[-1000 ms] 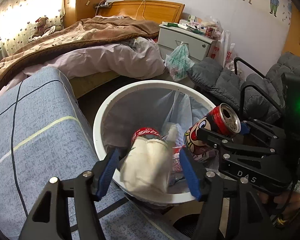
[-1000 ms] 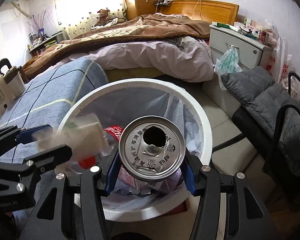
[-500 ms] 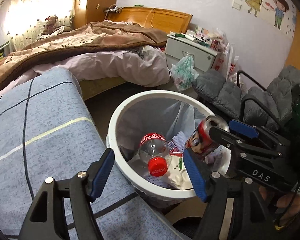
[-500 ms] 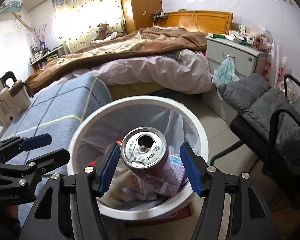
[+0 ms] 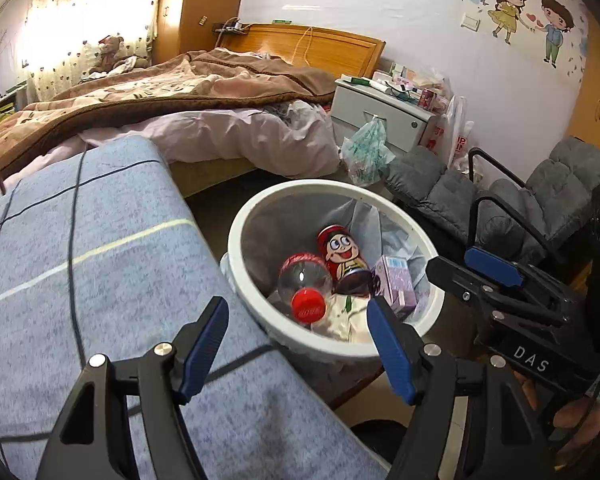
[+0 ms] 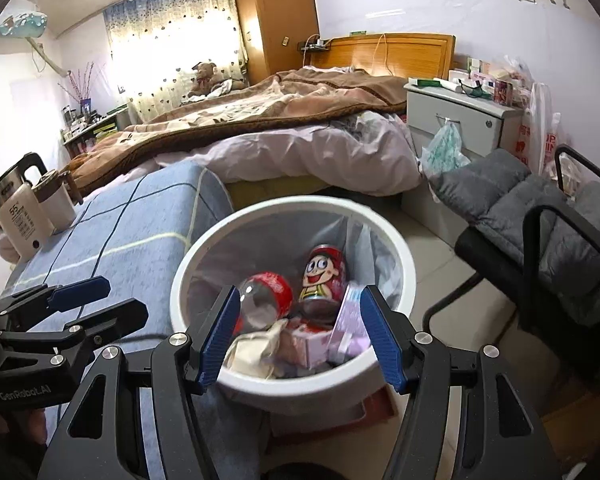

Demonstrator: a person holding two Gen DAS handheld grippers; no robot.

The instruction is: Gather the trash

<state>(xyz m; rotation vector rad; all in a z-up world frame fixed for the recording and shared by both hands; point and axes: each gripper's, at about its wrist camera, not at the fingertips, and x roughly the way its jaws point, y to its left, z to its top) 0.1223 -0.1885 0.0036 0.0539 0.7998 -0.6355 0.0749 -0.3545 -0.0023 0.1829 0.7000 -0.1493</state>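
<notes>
In the white bin (image 6: 396, 240): one red cartoon can (image 6: 324, 276), one clear bottle (image 5: 305, 280) with a red cap (image 5: 308, 305), one lilac carton (image 5: 394, 285), one crumpled cream wrapper (image 6: 256, 344). Two grippers just above its near rim: left gripper (image 5: 298, 344) and right gripper (image 6: 300, 336), both with blue fingers (image 6: 380, 336) spread wide, having just been opening, nothing between them. Blue checked bedding (image 5: 80, 248) touching the bin's left side. Behind, an unmade bed (image 6: 300, 136), a grey nightstand (image 6: 456, 116), a hanging green bag (image 6: 444, 152). Grey padded chair (image 6: 548, 208) near the bin's right. One kettle (image 6: 16, 208) on the bedding.
</notes>
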